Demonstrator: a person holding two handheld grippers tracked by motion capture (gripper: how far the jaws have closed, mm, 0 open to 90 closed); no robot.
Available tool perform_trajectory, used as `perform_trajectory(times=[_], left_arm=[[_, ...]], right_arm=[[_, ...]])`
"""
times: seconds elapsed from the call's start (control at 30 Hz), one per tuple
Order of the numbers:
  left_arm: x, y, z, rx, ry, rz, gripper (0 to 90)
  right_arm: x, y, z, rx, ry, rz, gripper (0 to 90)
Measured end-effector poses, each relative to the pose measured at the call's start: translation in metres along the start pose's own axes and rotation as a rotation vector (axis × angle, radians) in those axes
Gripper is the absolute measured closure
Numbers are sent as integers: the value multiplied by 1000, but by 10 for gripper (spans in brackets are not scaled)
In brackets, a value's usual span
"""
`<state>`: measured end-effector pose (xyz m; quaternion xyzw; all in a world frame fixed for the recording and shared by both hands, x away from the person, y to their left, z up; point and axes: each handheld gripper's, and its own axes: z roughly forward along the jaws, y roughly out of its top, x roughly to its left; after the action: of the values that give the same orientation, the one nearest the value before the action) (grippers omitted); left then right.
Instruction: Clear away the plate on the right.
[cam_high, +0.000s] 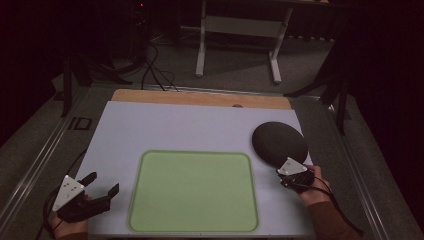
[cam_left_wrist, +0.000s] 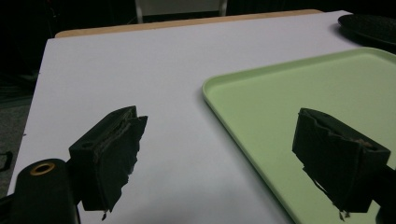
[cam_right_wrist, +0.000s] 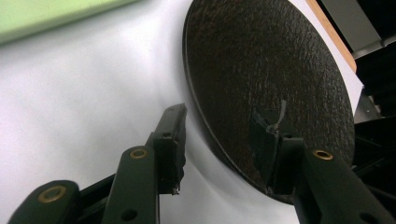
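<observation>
The black plate (cam_high: 279, 143) lies on the white table top (cam_high: 190, 127), near its right edge and just beside the green tray (cam_high: 193, 191). It is round, dark and a bit rough on top, like a pebbly skin. It looks stiff and hard, so it should not bend when it is lifted. It is probably not very heavy, but it could crack or chip if it drops. The rim is thin and lifts a little off the table, so the rim is the best place to take hold. The rough top should help it not to slip.

The right gripper (cam_high: 294, 172) is at the near edge of the plate. In the right gripper view, the rim (cam_right_wrist: 219, 144) sits between the two jaws, one jaw over the plate's top and the other out beside the rim, over the table. The jaws are part way open. It is hard to tell whether the pads press on the plate yet; I think there is a small gap on one side.

The left gripper (cam_high: 102, 185) is well apart from the plate, on the far side of the tray. Its jaws are spread wide and hold nothing.
</observation>
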<state>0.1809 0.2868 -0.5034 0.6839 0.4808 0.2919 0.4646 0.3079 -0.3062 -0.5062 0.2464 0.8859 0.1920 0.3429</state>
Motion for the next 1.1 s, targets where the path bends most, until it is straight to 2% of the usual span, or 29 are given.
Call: perform_trajectory(times=[0.13, 0.2, 0.33, 0.43, 0.57, 0.6, 0.7, 0.73, 0.87, 0.93, 1.0, 1.03, 1.1], left_arm=[[0, 0, 0, 0, -1, -1, 151], [0, 0, 0, 2, -1, -1, 151], [0, 0, 1, 3, -2, -2, 151], [0, 0, 1, 4, -3, -2, 151], [0, 0, 1, 4, -3, -4, 152], [0, 0, 1, 4, -3, -3, 152], [0, 0, 1, 4, -3, -3, 152], [0, 0, 1, 4, -2, -4, 152], [0, 0, 1, 6, -2, -4, 151], [0, 0, 1, 5, -2, -4, 152], [0, 0, 1, 4, -2, -5, 152], [0, 0, 1, 3, -2, -6, 152], [0, 0, 1, 2, -2, -6, 152]], right_arm=[[2, 1, 4, 20, -10, -26, 568], [3, 2, 8, 43, -28, -58, 577], [6, 3, 11, 68, -43, -84, 599], [9, 3, 14, 92, -60, -123, 630], [14, 5, 18, 129, -96, -192, 684], [16, 6, 20, 148, -120, -228, 707], [19, 7, 22, 170, -135, -252, 714], [21, 7, 26, 187, -159, -277, 720], [24, 7, 29, 203, -184, -301, 736], [27, 8, 34, 231, -227, -345, 752], [28, 9, 39, 247, -246, -382, 753], [30, 11, 43, 264, -264, -418, 752], [31, 11, 45, 271, -273, -429, 750]])
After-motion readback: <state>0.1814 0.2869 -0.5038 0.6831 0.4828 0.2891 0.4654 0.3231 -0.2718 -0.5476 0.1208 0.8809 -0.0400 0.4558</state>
